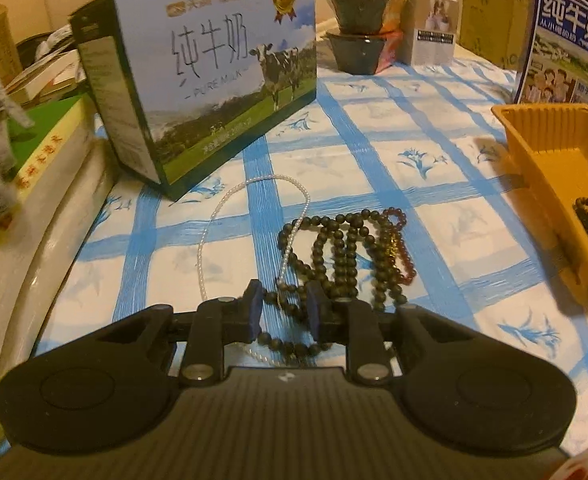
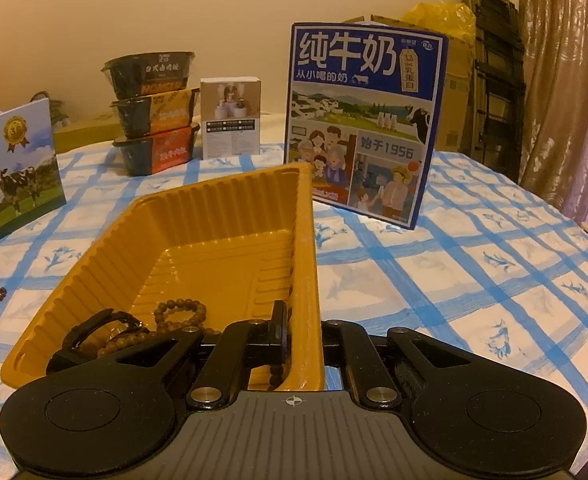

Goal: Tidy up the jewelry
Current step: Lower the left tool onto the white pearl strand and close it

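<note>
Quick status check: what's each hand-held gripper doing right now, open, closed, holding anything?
Left hand-held gripper: open, pads either side of the dark bead strand, not pressing.
Right hand-held gripper: shut on the yellow tray wall.

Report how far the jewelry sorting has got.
Done: brown bead bracelets already lie in the yellow tray.
In hand: the right gripper pinches the tray's wall; the left gripper straddles the dark bead strand, not clamped.
Left: that strand, the pearl necklace and red bracelet on the cloth.

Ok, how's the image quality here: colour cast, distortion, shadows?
Left wrist: warm, dim cast, fisheye bends the table edge, dark bead strand still sharp. Right wrist: same amber tint, yellow tray crisp, curtain at right soft and bowed.
</note>
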Demonstrator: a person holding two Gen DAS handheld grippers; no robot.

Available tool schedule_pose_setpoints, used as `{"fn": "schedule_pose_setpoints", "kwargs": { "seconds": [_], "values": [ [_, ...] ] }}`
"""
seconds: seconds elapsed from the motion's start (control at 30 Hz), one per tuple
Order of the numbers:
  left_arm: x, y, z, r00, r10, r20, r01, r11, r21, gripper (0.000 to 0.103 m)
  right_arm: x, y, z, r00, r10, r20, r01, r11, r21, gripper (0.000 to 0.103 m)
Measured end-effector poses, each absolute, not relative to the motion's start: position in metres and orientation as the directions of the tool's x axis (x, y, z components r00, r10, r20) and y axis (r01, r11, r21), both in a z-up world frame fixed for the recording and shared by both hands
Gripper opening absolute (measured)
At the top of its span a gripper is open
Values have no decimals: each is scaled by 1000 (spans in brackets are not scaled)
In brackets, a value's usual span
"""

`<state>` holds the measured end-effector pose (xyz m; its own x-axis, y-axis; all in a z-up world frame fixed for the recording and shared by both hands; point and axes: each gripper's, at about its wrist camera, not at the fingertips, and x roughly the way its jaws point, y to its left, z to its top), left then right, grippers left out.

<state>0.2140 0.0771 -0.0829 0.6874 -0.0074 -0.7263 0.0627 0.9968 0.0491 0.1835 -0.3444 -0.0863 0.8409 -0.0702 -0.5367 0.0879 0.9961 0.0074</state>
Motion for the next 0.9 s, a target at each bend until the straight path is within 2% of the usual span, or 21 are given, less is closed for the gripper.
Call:
{"fn": "schedule_pose_setpoints", "kwargs": {
  "seconds": [0.63,0.9],
  "values": [
    [264,77,-104,615,-10,-788,125,989,85,11,194,-344,-86,839,-71,-540,89,996,7,8],
    [268,79,-105,617,-20,-786,104,993,57,2,194,-344,-87,838,-71,-541,89,996,7,8]
  ]
}}
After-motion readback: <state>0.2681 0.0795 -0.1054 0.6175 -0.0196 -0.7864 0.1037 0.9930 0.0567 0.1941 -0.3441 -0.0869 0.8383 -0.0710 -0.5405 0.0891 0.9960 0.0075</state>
